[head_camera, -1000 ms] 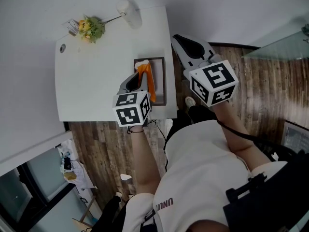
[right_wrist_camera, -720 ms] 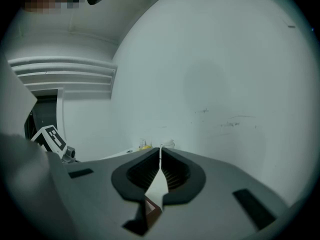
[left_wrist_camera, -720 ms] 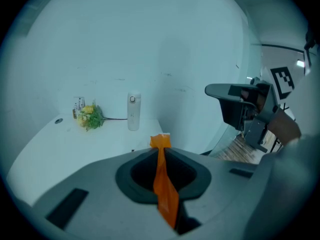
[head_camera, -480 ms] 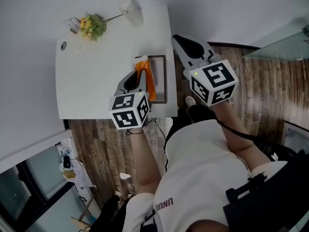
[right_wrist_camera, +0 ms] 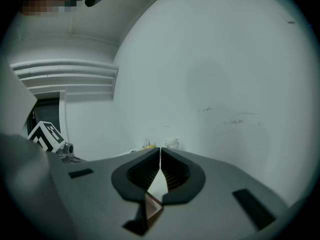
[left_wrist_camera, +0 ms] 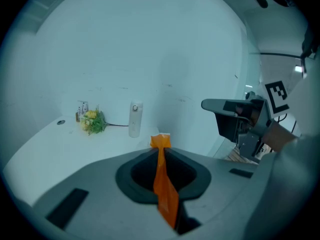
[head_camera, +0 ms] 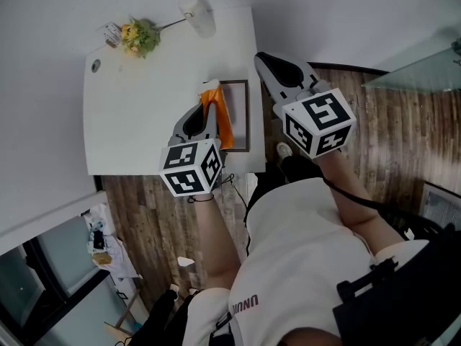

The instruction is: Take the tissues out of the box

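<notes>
Nearest the head camera, letters like "UNNU" are read on a white shirt. Ahead, the left tool is clamped on an orange tissue, laid lengthwise along its jaws, one end poking past the tips. The brown box beneath it on the tabletop is shown by the head view alone. The right tool is shut, empty. Farthest, a bottle and flowers are seen.

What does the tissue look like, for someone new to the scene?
Find the white table, then the brown box at its right edge. Over the box, the left claw pinches a hanging strip: the tissue. It is the only orange thing, unlike the yellow flowers and white bottle farther back.
</notes>
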Tool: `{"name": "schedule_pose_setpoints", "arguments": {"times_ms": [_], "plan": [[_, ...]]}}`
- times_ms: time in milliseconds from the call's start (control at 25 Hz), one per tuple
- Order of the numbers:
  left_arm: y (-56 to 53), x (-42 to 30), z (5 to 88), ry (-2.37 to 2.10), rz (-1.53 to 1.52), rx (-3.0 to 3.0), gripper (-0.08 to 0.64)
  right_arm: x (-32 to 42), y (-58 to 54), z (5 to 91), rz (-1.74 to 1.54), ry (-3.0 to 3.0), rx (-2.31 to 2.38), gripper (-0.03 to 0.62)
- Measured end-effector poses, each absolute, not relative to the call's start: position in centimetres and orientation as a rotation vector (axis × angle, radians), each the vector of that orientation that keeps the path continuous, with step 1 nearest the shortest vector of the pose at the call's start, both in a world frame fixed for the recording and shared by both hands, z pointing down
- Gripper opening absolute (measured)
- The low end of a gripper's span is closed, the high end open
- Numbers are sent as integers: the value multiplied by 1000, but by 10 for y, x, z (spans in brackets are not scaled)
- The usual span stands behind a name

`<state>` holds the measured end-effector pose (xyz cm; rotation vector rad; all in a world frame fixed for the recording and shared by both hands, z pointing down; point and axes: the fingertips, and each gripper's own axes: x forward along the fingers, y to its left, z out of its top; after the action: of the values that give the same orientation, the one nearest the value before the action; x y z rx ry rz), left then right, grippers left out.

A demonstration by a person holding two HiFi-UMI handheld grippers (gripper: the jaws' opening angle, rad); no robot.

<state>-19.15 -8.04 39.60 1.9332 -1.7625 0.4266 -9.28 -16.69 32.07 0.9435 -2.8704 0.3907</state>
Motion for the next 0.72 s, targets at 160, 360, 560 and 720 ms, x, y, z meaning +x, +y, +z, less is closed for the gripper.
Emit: {"name": "schedule_pose_setpoints", "arguments": {"times_ms": [160, 360, 560, 720], "plan": [[-78, -193, 389, -1782, 401, 1942, 40, -93, -166, 321, 383, -2866, 944, 23], [-76, -197, 380, -1803, 358, 1948, 40, -94, -165, 322, 373, -2860, 946, 23], [-74, -198, 372, -1822, 337, 1956, 38, -95, -164, 320, 366, -2864, 935, 23], [-74, -199, 366, -1828, 314, 1967, 38, -96, -163, 321, 363, -2863, 933, 23]]}}
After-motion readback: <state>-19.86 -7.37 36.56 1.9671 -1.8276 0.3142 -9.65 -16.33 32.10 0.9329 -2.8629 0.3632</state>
